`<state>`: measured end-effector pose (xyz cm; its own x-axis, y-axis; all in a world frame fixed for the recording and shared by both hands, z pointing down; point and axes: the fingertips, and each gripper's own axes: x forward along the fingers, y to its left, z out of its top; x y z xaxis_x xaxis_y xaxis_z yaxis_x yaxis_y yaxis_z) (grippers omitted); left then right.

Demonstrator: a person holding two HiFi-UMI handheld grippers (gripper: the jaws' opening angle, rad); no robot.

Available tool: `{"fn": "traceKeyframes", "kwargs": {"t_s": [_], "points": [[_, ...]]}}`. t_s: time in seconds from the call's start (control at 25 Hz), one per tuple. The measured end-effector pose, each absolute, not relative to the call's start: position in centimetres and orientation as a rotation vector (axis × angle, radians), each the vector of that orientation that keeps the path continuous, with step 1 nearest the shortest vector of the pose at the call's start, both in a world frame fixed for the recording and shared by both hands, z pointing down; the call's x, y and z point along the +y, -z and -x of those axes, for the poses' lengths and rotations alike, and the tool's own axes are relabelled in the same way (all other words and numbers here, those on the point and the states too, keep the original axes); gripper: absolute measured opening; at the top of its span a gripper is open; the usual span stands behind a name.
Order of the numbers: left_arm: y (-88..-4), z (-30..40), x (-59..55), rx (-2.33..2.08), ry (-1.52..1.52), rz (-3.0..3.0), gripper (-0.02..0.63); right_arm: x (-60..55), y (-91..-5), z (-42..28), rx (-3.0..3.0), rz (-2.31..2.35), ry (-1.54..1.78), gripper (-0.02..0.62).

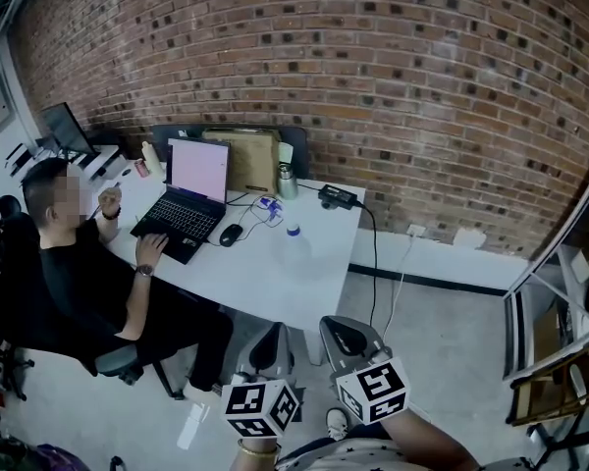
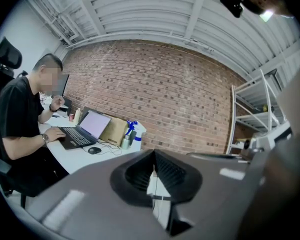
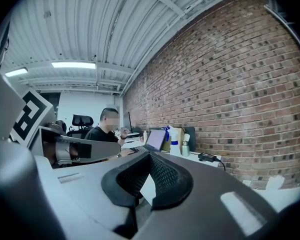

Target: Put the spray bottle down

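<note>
The spray bottle [image 1: 294, 247], clear with a blue neck, stands upright on the white table [image 1: 304, 297], well beyond both grippers. It also shows in the left gripper view as the spray bottle [image 2: 135, 134], and in the right gripper view as the spray bottle [image 3: 175, 138] with its blue trigger. My left gripper [image 1: 269, 347] and right gripper [image 1: 348, 338] hang side by side in front of the table's near corner, above the floor. The left gripper [image 2: 154, 170] is shut with nothing in it. The right gripper [image 3: 149, 176] has its pads together and is also empty.
A person in black [image 1: 88, 273] sits at the table's left, typing on a laptop [image 1: 188, 196]. A mouse [image 1: 230, 234], cables, a cardboard box [image 1: 247, 160], a metal flask [image 1: 287, 181] and a power adapter [image 1: 338, 196] lie further back. A brick wall stands behind, metal shelving [image 1: 560, 341] at right.
</note>
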<state>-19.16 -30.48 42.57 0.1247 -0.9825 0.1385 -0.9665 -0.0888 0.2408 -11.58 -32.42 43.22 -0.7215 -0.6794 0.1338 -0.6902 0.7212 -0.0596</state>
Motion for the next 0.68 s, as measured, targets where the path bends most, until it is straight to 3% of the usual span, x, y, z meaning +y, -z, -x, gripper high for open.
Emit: {"fn": "traceKeyframes", "kwargs": {"t_s": [0.68], "points": [[-42.1, 17.7, -30.7, -1.901, 0.057, -2.184, 0.009, -32.2, -42.3, 11.2, -2.825, -1.12, -0.111, -0.002]]}}
